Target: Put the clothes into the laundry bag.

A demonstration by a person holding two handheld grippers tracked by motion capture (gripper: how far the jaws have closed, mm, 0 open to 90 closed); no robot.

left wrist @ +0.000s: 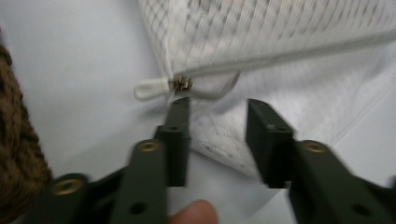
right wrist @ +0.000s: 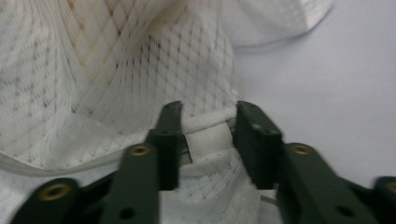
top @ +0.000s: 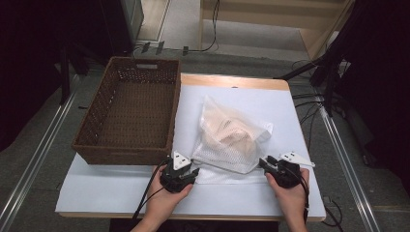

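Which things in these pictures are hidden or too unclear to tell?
- What is inside the mesh bag: high view, the netting shows a pale peach bundle, no more.
- Right tongs: right gripper view, a bag corner lies between the pads; whether they press it is unclear.
- Basket: left gripper view, cut off by the left edge.
- Zipper pull: left gripper view, blurred; left tongs stand apart, just short of it.

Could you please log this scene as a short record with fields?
Surface: white table
Bag: white mesh laundry bag, zipped, pale cloth inside
Zipper pull: at the bag's near left corner
Left tongs: open, astride the bag's edge just below the pull
Right tongs: open, bag's corner fabric between the jaws
Basket: brown wicker basket, left of the bag
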